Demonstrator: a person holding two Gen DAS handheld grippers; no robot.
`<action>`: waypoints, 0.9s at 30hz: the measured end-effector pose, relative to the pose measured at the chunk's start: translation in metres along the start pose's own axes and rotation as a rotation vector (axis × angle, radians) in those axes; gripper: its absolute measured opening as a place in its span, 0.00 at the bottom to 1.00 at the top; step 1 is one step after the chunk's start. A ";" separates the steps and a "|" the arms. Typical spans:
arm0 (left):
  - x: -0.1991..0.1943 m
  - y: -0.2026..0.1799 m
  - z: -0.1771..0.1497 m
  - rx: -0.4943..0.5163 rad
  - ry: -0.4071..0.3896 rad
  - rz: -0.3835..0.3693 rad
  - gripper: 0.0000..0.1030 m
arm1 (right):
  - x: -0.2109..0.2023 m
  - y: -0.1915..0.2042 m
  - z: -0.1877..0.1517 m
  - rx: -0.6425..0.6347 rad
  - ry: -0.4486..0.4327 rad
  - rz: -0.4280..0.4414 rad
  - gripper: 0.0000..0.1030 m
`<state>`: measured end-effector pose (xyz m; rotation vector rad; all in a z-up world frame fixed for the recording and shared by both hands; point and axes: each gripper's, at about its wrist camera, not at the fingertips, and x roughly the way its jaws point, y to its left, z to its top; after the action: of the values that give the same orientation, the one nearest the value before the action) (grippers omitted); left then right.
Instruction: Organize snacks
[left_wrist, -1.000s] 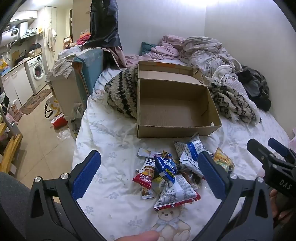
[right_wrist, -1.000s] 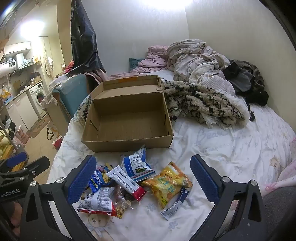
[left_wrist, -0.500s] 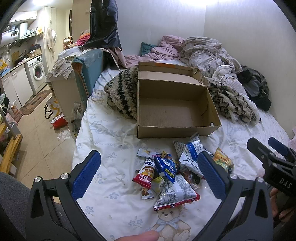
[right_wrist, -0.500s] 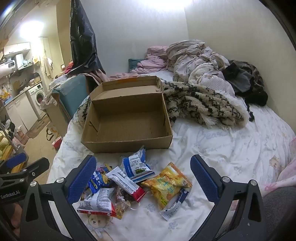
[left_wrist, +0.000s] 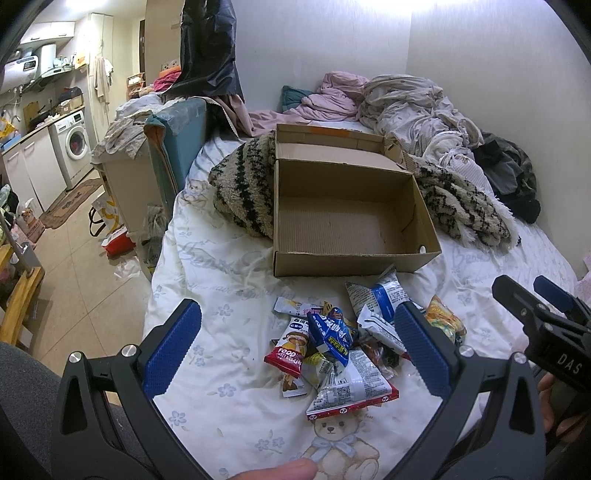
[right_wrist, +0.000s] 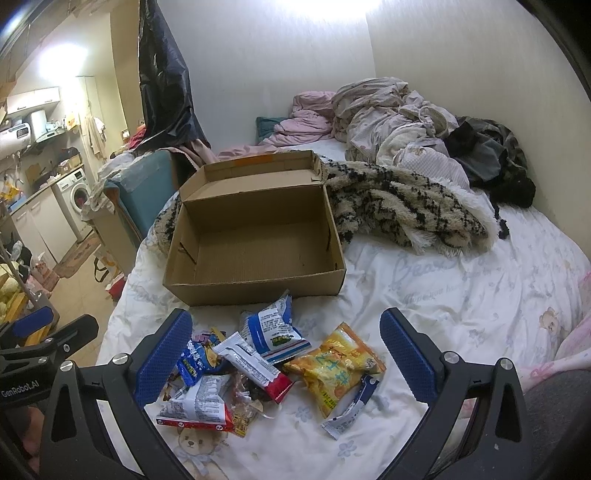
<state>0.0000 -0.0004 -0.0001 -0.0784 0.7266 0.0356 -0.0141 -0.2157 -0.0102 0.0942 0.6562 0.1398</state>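
Hovering over the bed (right_wrist: 461, 295), both grippers, left (left_wrist: 295, 350) and right (right_wrist: 284, 354), are held wide, empty. Snacks (right_wrist: 266, 362) are heaped between jaws, box (right_wrist: 255, 236) just beyond; neither is clearly nearer.

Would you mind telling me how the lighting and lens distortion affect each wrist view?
Left wrist view: strong fisheye bending with dark corners; the wall top is blown out, yet the cardboard box and snack pile are sharp and evenly lit. Right wrist view: same bending, bright glare on the wall and from the kitchen lamp; snacks stay clear.
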 end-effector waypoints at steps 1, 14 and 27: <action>0.000 0.000 0.000 0.000 0.000 -0.001 1.00 | 0.000 0.000 0.000 -0.001 0.000 -0.001 1.00; 0.000 0.000 0.000 0.000 -0.001 -0.002 1.00 | 0.001 -0.001 0.000 0.003 0.000 0.002 1.00; 0.000 0.000 0.000 -0.001 -0.002 -0.001 1.00 | 0.002 -0.001 -0.001 0.006 0.002 0.005 1.00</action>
<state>-0.0002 -0.0005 -0.0001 -0.0795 0.7248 0.0351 -0.0129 -0.2167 -0.0119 0.1011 0.6579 0.1426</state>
